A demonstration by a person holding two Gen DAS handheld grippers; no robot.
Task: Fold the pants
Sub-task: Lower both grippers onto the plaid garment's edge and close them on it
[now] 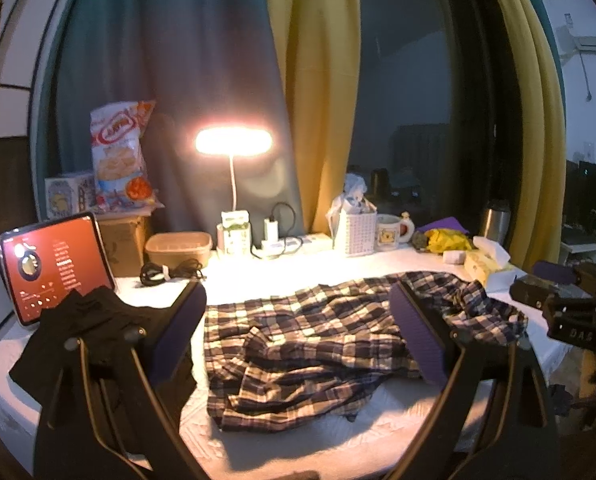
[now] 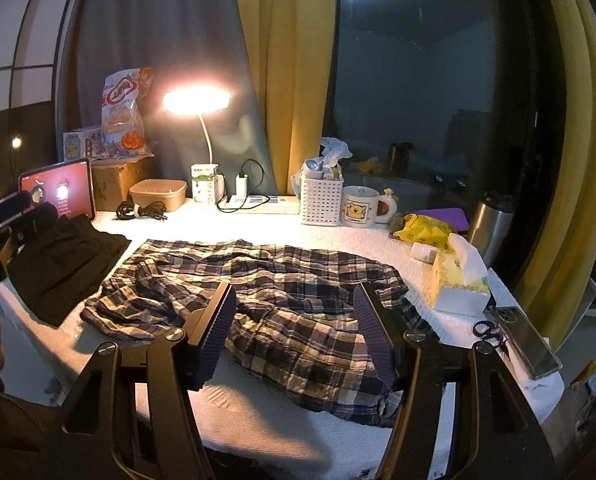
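At the bottom of each wrist view, the left gripper (image 1: 298, 332) and right gripper (image 2: 294, 332) were seen spread wide, nothing pinched. The plaid pants (image 2: 266, 300) lay crumpled mid-frame on the white-covered table (image 2: 258, 412); they were judged light, limp and crease-prone, best taken at the waistband or hems. Farther back, a white basket (image 2: 321, 200) was stuffed with small items, and a tan tub (image 2: 158, 194) was closed.

My plaid pants (image 2: 258, 300), checked dark blue and cream, lie crumpled and unfolded across the middle of the white-covered table (image 2: 338, 240), legs bunched and wrinkled.
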